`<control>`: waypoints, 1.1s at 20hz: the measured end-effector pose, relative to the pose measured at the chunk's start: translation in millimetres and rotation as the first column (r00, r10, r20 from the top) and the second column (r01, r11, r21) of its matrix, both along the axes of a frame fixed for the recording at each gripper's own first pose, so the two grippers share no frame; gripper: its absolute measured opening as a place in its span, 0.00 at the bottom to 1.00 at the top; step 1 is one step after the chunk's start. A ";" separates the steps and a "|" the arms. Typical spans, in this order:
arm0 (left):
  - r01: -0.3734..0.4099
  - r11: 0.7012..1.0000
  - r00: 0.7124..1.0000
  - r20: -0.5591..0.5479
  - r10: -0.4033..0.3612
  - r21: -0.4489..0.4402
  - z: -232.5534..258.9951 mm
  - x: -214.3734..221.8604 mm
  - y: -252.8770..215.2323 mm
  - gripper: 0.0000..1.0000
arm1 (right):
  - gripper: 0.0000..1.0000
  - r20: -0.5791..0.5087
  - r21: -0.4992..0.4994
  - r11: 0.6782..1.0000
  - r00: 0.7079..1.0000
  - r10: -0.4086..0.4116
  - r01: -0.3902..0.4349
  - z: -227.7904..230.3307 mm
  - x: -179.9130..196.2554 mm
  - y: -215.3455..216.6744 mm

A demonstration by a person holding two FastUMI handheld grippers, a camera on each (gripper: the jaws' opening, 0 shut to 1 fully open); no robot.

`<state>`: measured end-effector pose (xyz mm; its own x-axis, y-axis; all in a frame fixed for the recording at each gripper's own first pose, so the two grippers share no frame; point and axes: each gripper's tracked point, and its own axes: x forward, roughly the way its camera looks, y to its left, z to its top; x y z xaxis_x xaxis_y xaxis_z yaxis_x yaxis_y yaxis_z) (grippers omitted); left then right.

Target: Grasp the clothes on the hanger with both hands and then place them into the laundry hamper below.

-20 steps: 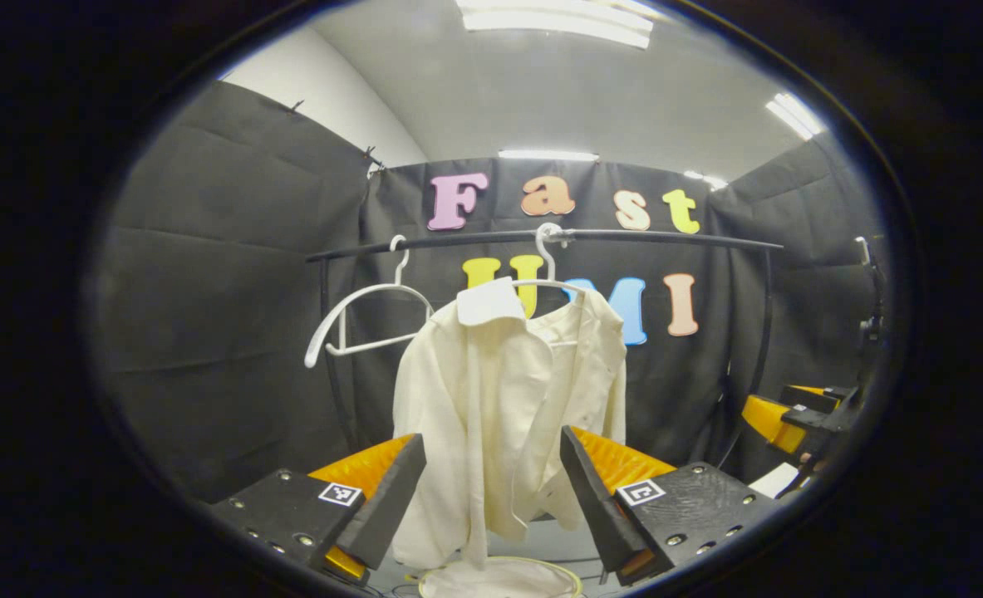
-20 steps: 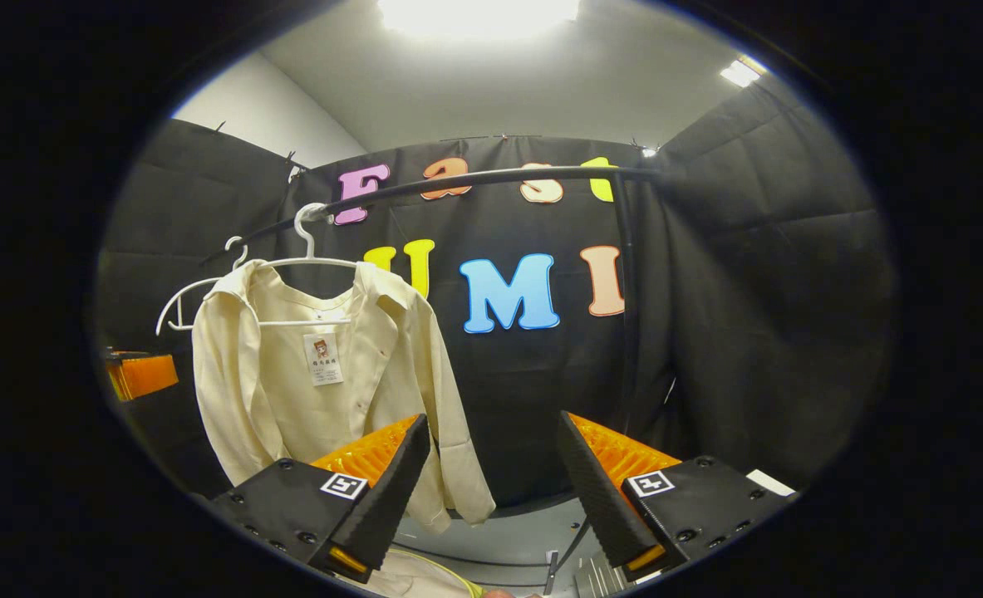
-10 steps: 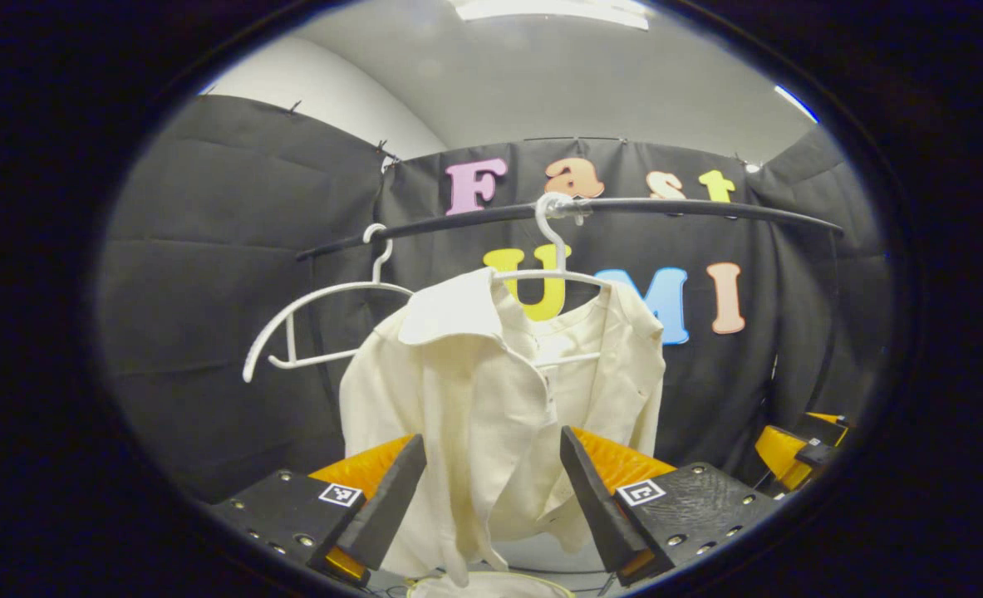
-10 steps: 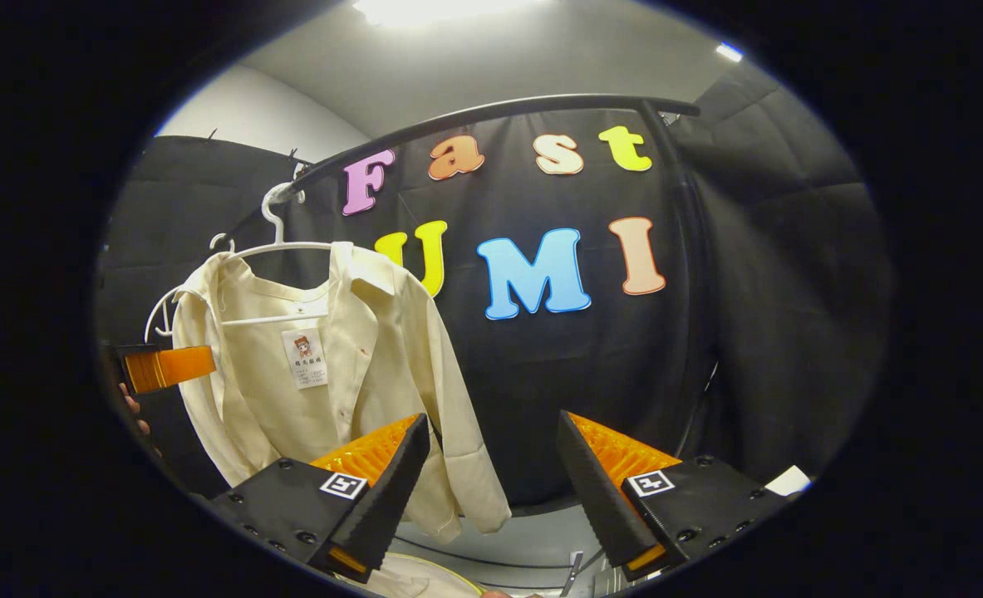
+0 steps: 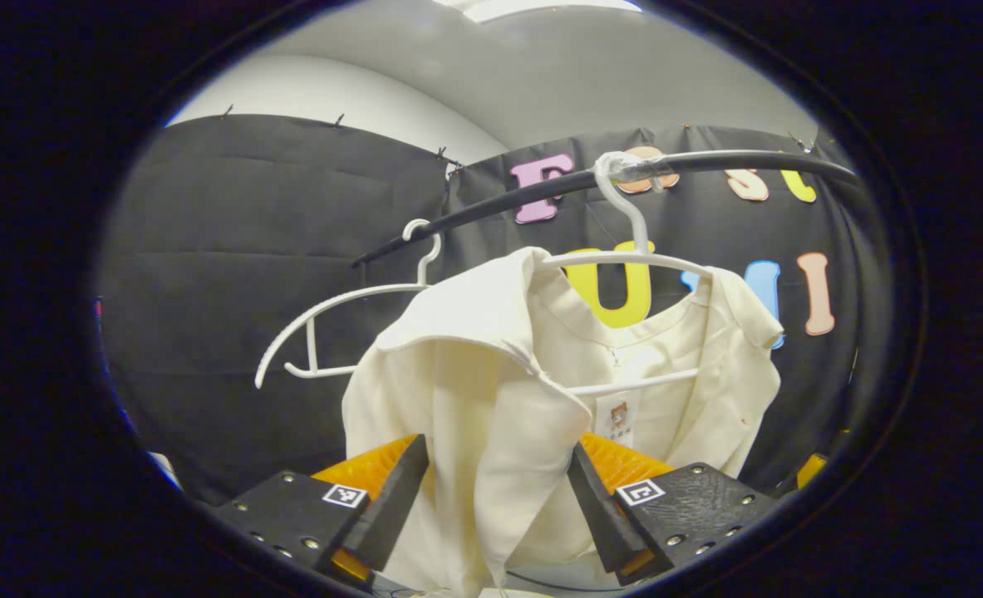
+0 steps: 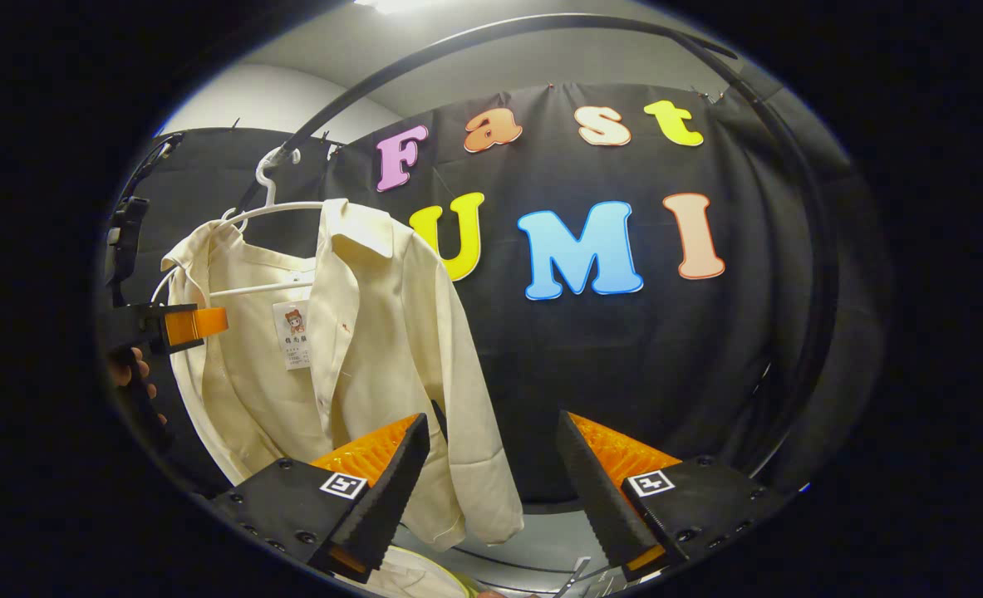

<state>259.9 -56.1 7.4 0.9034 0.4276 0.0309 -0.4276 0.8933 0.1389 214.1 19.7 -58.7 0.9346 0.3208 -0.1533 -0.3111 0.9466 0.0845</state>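
Left gripper view
Shirt [image 5: 491, 399]: cream, collared, open at the front, a small label inside the neck; it hangs on a white hanger [image 5: 624, 262] hooked on the black rail [image 5: 541, 195]
Left gripper [image 5: 495, 498]: released, jaws wide apart; the front panel of the shirt hangs between the two fingers, and whether they touch the cloth I cannot tell
Around: a second white hanger [image 5: 333, 311], bare, on the same rail to the left of the shirt

Right gripper view
Shirt [image 6: 375, 349]: on the hanger [image 6: 271, 208] near the left end of the rail [image 6: 474, 37], one sleeve hanging down toward the bottom
Right gripper [image 6: 491, 494]: released, jaws wide apart, nothing between them; the shirt's sleeve is just behind its left finger
Left gripper [image 6: 188, 324]: at the left edge, at the shirt's far side, with the fingers of a hand [image 6: 130, 374] below it
Hamper [image 6: 425, 577]: only a piece of pale rim at the bottom edge, under the shirt
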 end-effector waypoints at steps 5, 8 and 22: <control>-0.069 0.996 0.997 -0.019 0.071 0.064 2.2 7.8 12.5 0.70 | 0.98 -0.044 -0.006 0.995 0.994 0.103 -0.104 -16.2 9.9 26.7; -0.084 0.992 0.996 -0.029 0.088 0.096 4.6 6.9 19.9 0.51 | 0.98 -0.046 -0.009 0.987 0.987 0.157 -0.157 -19.1 5.1 42.9; 0.170 0.984 0.984 -0.043 -0.172 -0.051 7.6 -12.7 12.1 0.01 | 0.98 0.026 0.083 0.986 0.989 0.145 -0.147 37.0 -14.2 109.1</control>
